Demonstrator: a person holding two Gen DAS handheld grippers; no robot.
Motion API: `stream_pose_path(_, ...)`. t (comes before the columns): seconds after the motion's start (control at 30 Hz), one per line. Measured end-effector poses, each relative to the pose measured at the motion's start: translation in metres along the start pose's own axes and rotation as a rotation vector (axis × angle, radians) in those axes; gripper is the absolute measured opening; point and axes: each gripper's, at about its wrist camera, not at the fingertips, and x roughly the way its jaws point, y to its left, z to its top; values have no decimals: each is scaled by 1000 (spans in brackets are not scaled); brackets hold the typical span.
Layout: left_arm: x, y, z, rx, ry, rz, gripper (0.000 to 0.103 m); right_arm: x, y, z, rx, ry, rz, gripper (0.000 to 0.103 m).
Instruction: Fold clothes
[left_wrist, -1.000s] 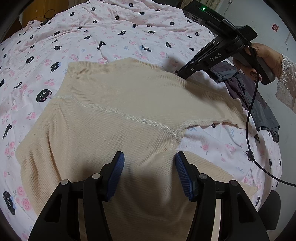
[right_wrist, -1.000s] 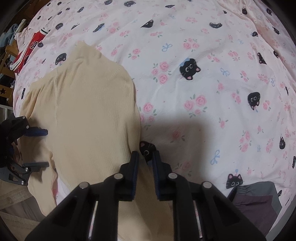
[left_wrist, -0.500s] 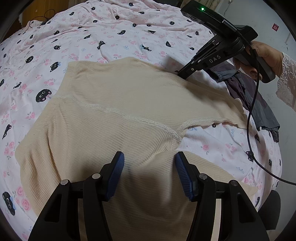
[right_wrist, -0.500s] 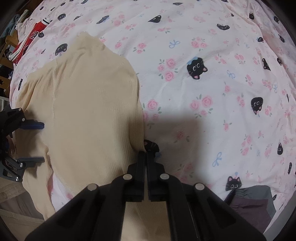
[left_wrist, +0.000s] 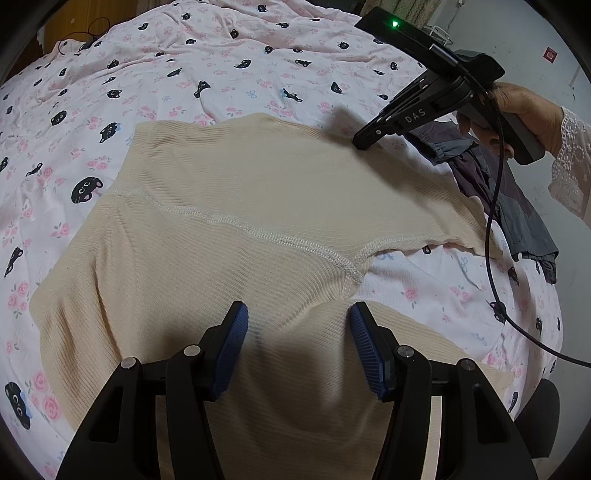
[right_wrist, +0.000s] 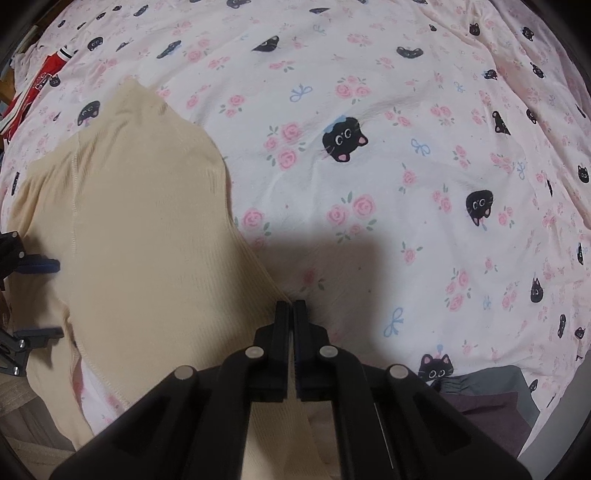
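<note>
While cream top (left_wrist: 258, 192) lies unfolded on bedspread (right_wrist: 369, 110) | right gripper (right_wrist: 290, 306) clamped on its 2 o'clock edge | left gripper (left_wrist: 295, 325) apart over fabric | folding barely begun.

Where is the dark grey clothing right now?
The dark grey clothing lies on the cat-print bedsheet at the right side of the left wrist view, just past the cream top's sleeve and below the right tool.
</note>
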Motion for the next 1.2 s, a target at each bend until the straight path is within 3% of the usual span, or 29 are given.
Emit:
stream_pose_path(0.13,0,0,0,0,0,0,53,-3,5,1,1,-13,-8,8)
stream_pose_path(0.2,0,0,0,0,0,0,53,-10,2,-3,14,-24,-1,24)
stream_pose_path(0.27,0,0,0,-2,-1,0,53,-18,-2,-9,25,-33,4,30)
stream_pose_path(0.5,2,0,1,-5,-2,2,53,-33,-25,-54,67,-2,53,30)
stream_pose_path(0.77,2,-1,2,-8,2,8,53,-14,-27,-102,58,99,97,30)
stream_pose_path(1.0,1,-2,2,-6,5,17,53,-4,-28,-116,107,100,116,29)
stream_pose_path(1.1,2,-2,3,-8,7,20,53,-3,-20,-114,91,97,145,9)
stream_pose_path(1.2,2,-3,2,-6,8,24,53,-5,-11,-109,68,101,130,7)
